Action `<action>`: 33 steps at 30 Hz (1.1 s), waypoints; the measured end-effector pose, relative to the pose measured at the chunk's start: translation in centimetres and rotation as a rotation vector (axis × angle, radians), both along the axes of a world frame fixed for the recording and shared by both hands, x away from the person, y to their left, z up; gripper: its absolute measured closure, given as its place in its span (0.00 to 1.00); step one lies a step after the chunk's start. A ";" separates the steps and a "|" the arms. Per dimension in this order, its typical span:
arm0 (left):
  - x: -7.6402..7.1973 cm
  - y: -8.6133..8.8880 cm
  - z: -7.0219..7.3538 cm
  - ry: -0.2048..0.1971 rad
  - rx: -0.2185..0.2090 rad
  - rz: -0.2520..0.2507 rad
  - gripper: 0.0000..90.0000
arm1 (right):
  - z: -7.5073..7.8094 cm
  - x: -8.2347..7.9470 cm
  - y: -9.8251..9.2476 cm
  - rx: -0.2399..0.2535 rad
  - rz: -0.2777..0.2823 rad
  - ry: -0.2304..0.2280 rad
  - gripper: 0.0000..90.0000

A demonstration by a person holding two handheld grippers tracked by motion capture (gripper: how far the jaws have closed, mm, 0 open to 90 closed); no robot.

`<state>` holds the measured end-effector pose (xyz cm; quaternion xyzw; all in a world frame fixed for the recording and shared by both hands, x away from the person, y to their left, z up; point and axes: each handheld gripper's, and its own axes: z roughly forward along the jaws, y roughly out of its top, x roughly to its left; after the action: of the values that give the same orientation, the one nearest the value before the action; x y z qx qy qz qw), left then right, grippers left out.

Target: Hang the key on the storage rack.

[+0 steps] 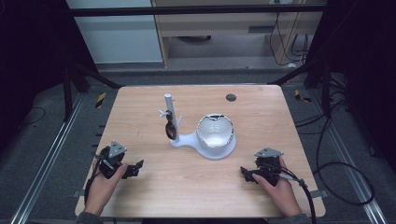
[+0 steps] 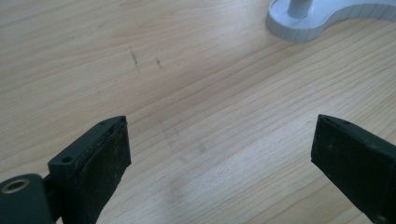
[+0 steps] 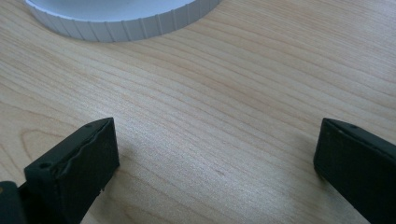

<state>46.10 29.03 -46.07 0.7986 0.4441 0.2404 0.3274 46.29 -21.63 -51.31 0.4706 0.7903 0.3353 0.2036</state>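
Wooden table (image 1: pixel 154 186), white stand (image 1: pixel 187 139) with bowl (image 1: pixel 215 132) between tools, black disc (image 1: pixel 230 97) behind.

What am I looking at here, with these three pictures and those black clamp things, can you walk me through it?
A person sits at a wooden table and holds a hand tool with two black jaws in each hand: the left gripper and the right gripper. The high view is shot from a fixed camera above the table. The other two pictures come from small cameras riding on the grippers, looking out between their own jaws. In both, the jaws stand wide apart with bare wood between them, so nothing is held. In the middle of the table stands a white stand with an upright post; a small dark object hangs on it, too small to identify. A white bowl sits on the stand's round base. A dark round spot lies near the far edge.
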 end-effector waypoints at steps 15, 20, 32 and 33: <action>1.1 0.8 -1.9 0.035 0.064 0.022 0.05 | 0.0 0.0 0.0 0.000 0.001 0.001 0.00; 1.9 1.6 -2.5 0.034 0.076 0.068 0.05 | 0.0 0.0 0.0 0.001 0.001 0.001 0.01; 3.0 2.6 -3.7 0.063 0.042 0.085 0.05 | 0.0 0.0 0.0 0.001 0.001 0.001 0.00; 3.1 2.6 -3.7 0.067 0.030 0.083 0.05 | 0.0 0.0 0.0 0.001 0.001 0.001 0.00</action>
<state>49.16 31.64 -49.79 0.7919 0.4840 0.2335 0.2899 46.31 -21.61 -51.31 0.4703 0.7905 0.3357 0.2028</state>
